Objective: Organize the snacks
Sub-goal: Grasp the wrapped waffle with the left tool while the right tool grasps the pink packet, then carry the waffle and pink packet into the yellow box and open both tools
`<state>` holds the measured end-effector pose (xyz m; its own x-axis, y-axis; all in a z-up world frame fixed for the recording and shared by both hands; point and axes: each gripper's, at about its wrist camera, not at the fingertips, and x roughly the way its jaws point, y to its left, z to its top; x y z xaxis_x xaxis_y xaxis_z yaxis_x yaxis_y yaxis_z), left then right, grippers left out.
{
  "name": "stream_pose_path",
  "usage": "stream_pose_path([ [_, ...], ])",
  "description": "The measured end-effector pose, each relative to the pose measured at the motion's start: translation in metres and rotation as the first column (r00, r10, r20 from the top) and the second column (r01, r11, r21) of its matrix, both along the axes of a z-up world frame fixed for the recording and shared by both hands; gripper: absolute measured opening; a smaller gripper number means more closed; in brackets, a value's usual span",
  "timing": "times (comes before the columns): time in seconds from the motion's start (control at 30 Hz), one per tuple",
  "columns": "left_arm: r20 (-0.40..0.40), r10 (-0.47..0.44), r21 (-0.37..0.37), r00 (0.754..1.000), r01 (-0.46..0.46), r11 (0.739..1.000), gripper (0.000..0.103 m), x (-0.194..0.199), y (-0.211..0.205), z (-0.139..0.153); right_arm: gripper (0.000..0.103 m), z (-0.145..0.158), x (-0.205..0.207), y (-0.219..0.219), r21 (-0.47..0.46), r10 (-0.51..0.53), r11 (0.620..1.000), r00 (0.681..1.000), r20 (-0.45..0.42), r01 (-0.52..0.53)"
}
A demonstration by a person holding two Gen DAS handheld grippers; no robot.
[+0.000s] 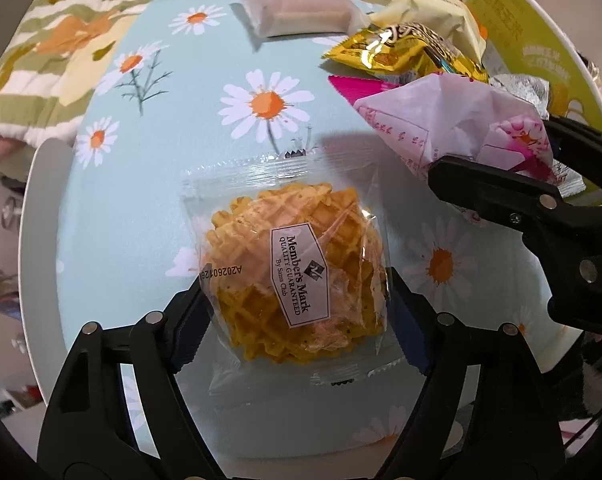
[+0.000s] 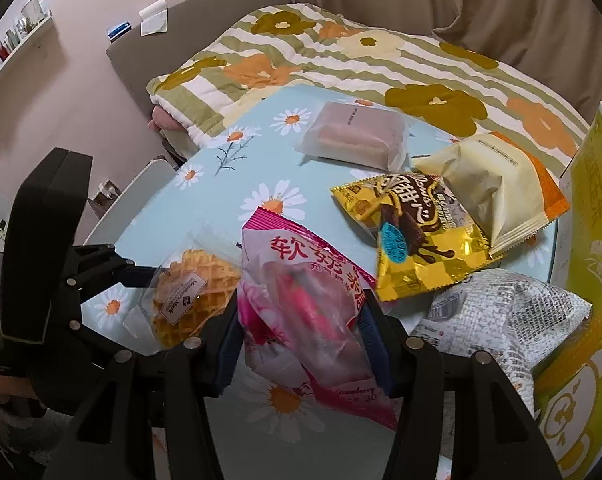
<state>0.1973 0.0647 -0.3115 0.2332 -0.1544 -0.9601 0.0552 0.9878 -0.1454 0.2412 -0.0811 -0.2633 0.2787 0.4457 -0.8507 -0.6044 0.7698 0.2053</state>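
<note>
- The waffle snack [image 1: 297,284] in its clear bag is lying flat on the tabletop [image 1: 141,200], which is wearing a light blue cloth with white daisies.
- The left gripper [image 1: 295,330] is pointing down at it, and its two blue pads are pressing on the bag from both sides, so it is pinching the waffle snack.
- In the right wrist view, the waffle snack [image 2: 193,296] is sitting at the left, just beside the pink pack.
- The pink strawberry pack [image 2: 301,320] is being pinched by the right gripper [image 2: 301,348], with a pad squeezing each side of it.
- In the left wrist view, that same pink strawberry pack [image 1: 453,128] is showing at the right, with the black fingers of the right gripper [image 1: 501,184] around it.
- A pale frosted pack [image 1: 297,8] with a pinkish cake inside is lying farther back on the tabletop, well apart from the waffle snack.
- A shiny gold pack [image 2: 413,236] is lying behind the pink strawberry pack and is touching a cream pack [image 2: 489,188] with an orange edge.
- A silvery grey pack [image 2: 501,320] is lying just beside the right gripper, on its right side.
- A yellow-green box [image 2: 593,264] with a cartoon bear is standing at the far right edge.
- A blanket [image 2: 381,64] with green stripes and big flowers is lying on the bed behind the tabletop.
</note>
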Motion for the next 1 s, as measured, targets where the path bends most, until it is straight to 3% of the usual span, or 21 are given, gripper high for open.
stream_pose_path([
  [0.3, 0.053, 0.028, -0.022, 0.998, -0.027, 0.999, 0.077, -0.010, 0.026, 0.028, 0.050, 0.029, -0.012, 0.013, 0.043, -0.055, 0.998, 0.998, 0.036, 0.053],
  [0.63, 0.204, -0.039, -0.054, 0.978, 0.051, 0.997, 0.077, -0.006, 0.039, 0.104, 0.050, 0.094, -0.037, -0.004, 0.132, -0.238, 0.966, 0.965, 0.112, 0.223],
  [0.83, 0.307, -0.102, -0.062, 0.946, 0.126, 0.990, 0.077, 0.013, 0.012, 0.154, 0.050, 0.133, -0.044, -0.041, 0.175, -0.336, 0.935, 0.926, 0.171, 0.307],
  [1.0, 0.366, -0.127, -0.071, 0.922, 0.164, 0.984, 0.077, 0.021, -0.031, 0.184, 0.050, 0.155, -0.048, -0.096, 0.201, -0.406, 0.908, 0.890, 0.206, 0.367],
])
